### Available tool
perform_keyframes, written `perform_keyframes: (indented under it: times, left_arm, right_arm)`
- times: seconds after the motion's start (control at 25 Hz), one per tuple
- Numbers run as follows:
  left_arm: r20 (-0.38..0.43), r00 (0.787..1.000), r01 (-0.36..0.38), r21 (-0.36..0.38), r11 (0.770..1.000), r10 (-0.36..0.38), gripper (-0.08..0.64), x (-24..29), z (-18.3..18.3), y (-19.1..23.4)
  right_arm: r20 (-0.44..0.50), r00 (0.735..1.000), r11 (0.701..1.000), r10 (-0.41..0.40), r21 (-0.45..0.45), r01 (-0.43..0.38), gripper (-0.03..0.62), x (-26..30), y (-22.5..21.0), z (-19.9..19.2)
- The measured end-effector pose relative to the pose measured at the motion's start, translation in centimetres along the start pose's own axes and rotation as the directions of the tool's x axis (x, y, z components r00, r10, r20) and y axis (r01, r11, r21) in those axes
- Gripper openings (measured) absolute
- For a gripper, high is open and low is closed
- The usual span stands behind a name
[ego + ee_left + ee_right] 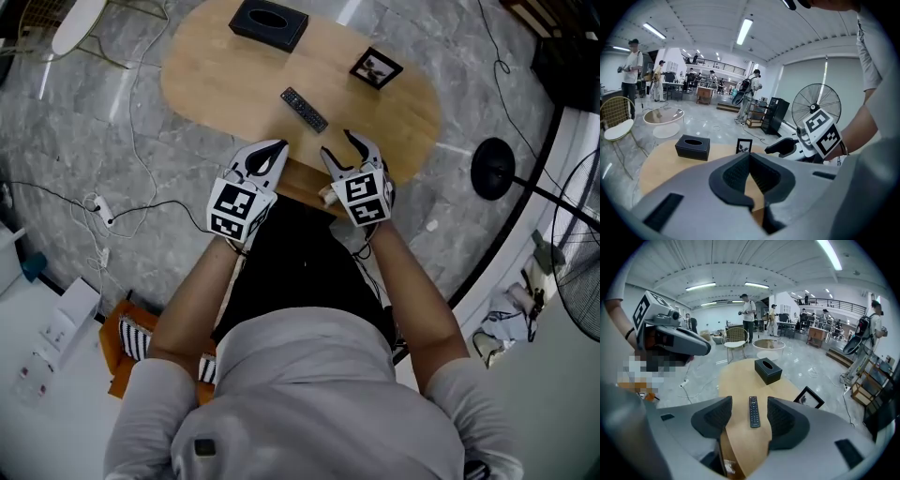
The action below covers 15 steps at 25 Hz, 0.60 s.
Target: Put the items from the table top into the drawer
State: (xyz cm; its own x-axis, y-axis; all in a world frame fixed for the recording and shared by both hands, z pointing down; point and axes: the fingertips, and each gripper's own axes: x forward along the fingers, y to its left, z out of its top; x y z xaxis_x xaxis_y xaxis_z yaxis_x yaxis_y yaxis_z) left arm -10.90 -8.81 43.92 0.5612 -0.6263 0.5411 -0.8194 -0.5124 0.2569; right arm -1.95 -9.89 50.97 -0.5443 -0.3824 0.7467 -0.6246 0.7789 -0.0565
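A black remote (304, 109) lies near the front edge of the oval wooden table (225, 84). Further back are a black tissue box (268, 23) and a small black picture frame (376, 67). Both grippers hover over the table's near edge. My left gripper (271, 150) is shut with nothing in it; in its own view the pads meet at the tips of the left gripper (750, 155). My right gripper (343, 148) is open and empty. In the right gripper view the remote (754, 411) shows between the jaws of the right gripper (750, 404), further out on the table.
An open wooden drawer (302, 184) juts from under the table's near edge between the grippers, with a small pale object inside. A standing fan's base (493, 169) is on the floor at right; cables (141, 211) trail at left. People stand far off in the hall.
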Motion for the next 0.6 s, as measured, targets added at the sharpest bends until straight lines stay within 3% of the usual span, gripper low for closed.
perform_keyframes:
  times: [0.6]
  left_arm:
    - [-0.064,0.997,0.039,-0.037,0.999,-0.041,0.009,6.8,-4.0,7.7]
  right_arm:
    - [-0.133,0.990,0.999,0.038,0.042,-0.033,0.253,11.2,-1.8,-4.6]
